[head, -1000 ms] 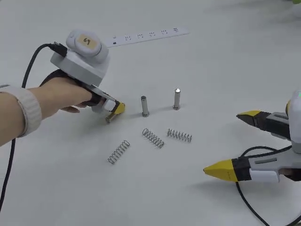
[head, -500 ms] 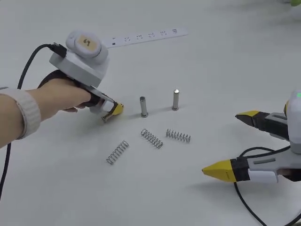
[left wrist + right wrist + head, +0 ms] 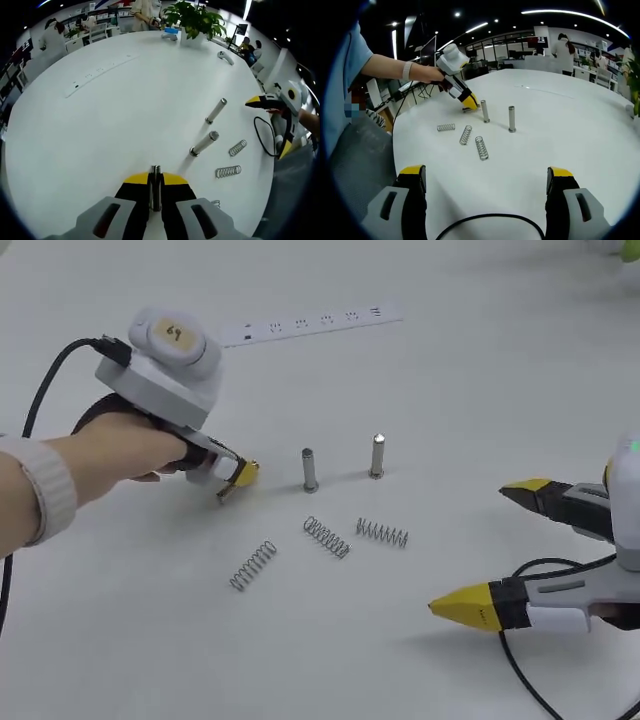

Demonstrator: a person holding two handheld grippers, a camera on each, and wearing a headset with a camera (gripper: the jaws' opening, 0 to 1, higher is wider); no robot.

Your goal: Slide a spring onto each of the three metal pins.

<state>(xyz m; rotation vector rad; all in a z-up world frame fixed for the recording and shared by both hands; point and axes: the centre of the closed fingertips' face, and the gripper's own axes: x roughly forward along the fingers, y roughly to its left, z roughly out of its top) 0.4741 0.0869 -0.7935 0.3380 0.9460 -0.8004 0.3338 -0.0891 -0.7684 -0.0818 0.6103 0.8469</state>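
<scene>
Left gripper [image 3: 238, 476] jaws pinching short silver metal pin [image 3: 156, 186] lengthwise between their tips, right gripper [image 3: 470, 549] jaws spread wide, three steel coil springs [image 3: 326, 536] loose on white bench [image 3: 450, 370]

Bare tabletop [image 3: 480, 370] around two upright pins [image 3: 309, 470]

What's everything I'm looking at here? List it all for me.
table: one, white, under everything.
standing pins: two, metal, upright, side by side.
springs: three, silvery, lying flat near the standing pins.
third pin: one, metal, clamped in the left gripper.
power strip: one, white, table's far side.
plant: one, green, table's far edge.
left gripper: one, yellow-tipped, shut, left of the standing pins.
right gripper: one, yellow-tipped, open, at the right.
hand: one, holding the left gripper.
</scene>
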